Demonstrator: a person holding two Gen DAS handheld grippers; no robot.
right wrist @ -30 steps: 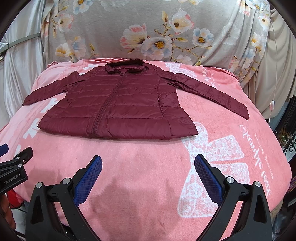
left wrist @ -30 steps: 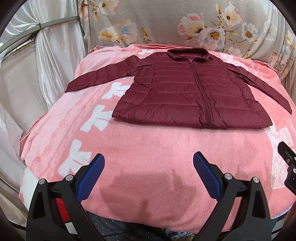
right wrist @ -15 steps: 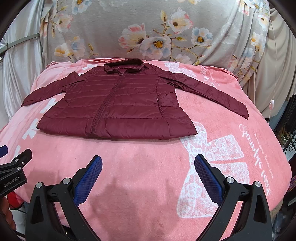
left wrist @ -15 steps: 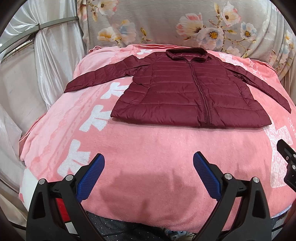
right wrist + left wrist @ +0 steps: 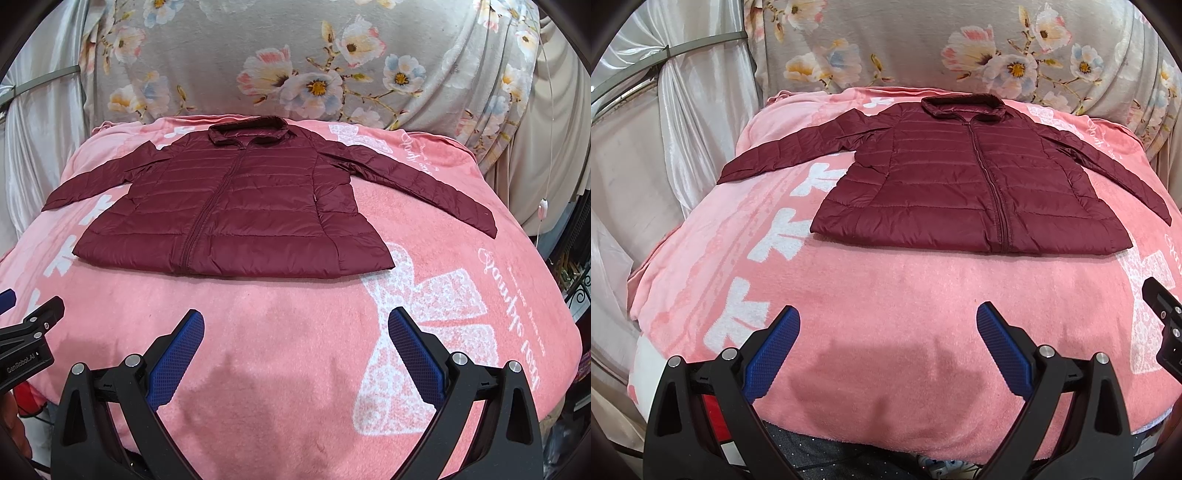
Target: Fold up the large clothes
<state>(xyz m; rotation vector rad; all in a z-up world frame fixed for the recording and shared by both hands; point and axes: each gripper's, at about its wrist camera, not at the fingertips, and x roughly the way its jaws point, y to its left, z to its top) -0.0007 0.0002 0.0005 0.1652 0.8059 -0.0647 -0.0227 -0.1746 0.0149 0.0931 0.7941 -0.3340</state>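
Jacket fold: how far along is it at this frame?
Done: the jacket lies flat and zipped on the pink blanket, both sleeves spread out to the sides. In hand: nothing; the left gripper and right gripper are both open over bare blanket, short of the hem. Left: every fold; sleeves and body show none yet.
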